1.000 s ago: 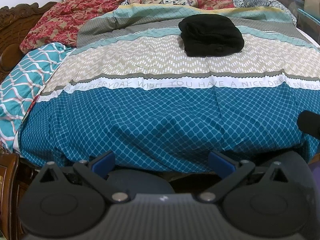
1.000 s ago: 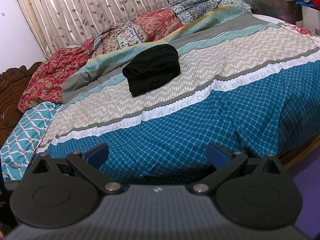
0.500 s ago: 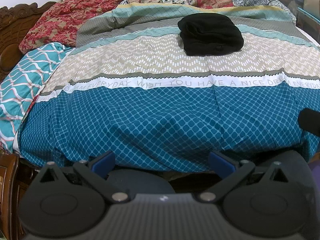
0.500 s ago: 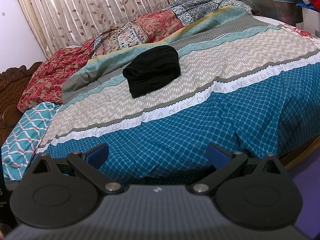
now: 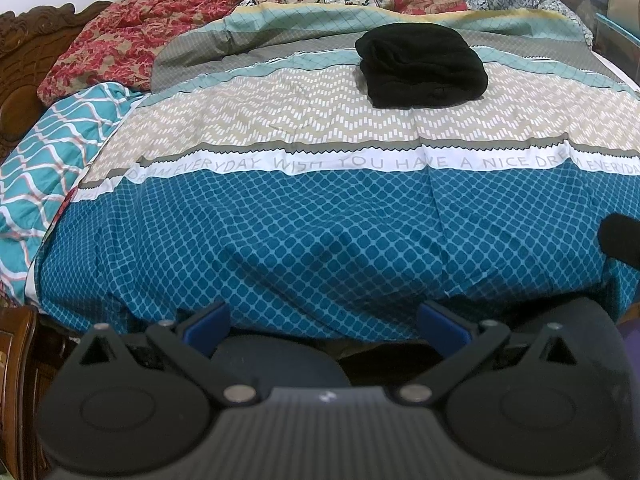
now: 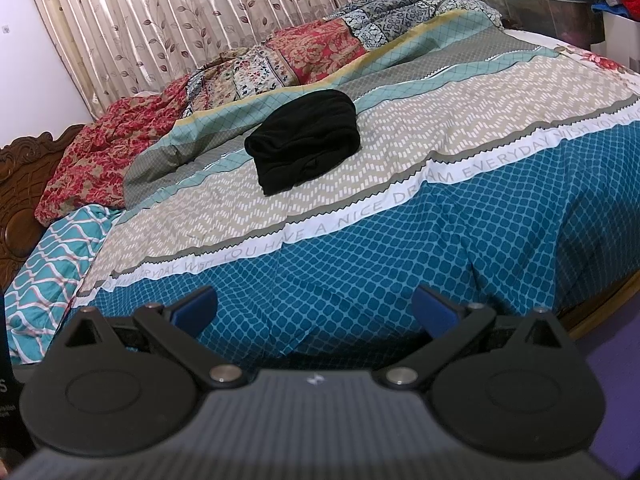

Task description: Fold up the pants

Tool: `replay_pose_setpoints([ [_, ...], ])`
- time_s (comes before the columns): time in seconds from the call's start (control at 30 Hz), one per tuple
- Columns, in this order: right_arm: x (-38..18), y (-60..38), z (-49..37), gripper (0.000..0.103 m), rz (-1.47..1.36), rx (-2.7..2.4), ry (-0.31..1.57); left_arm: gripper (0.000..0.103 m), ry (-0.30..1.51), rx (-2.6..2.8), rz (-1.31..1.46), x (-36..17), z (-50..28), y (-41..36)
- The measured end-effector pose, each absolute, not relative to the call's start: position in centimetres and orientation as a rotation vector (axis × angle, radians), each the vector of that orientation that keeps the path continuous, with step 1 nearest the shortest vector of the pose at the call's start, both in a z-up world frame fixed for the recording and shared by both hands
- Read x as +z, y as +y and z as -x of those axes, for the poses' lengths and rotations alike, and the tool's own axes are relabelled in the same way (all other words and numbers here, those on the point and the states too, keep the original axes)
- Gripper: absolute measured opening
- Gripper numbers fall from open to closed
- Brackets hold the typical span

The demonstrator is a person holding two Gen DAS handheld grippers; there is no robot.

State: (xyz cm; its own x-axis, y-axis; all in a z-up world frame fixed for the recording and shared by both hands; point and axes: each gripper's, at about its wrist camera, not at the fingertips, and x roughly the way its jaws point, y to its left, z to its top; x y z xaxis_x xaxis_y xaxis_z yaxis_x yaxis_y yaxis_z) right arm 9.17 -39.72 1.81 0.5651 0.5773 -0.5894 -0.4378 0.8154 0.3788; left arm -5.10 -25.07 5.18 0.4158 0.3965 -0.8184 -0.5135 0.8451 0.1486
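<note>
Pants (image 5: 422,66), black and folded into a compact bundle, lie on the bed (image 5: 320,216) at 12 o'clock, well beyond both hand-held grippers. Left hand-held gripper (image 5: 326,322) and right hand-held gripper (image 6: 316,312) gape wide, empty, over the bed's near edge.

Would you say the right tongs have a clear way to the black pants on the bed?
Probably yes: the right tongs are open, and only flat bedspread lies before the black pants.

Item count: one folded black pants (image 5: 422,66) bundle; one bed (image 5: 320,232); one patterned duvet (image 5: 312,140); one floral quilt (image 5: 120,48); two claws.
</note>
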Motion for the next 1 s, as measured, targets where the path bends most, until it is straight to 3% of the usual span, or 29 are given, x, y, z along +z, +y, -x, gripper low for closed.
replay_pose_setpoints([
  [0.63, 2.4, -39.7, -8.4, 0.103, -0.214, 0.569, 0.696, 0.103, 0.973, 0.578, 0.102, 5.6, 4.8, -24.5],
  [1.0, 3.7, -40.6, -10.9, 0.103, -0.201, 0.539, 0.642, 0.103, 0.976, 0.533, 0.087, 6.6, 0.8, -24.4],
])
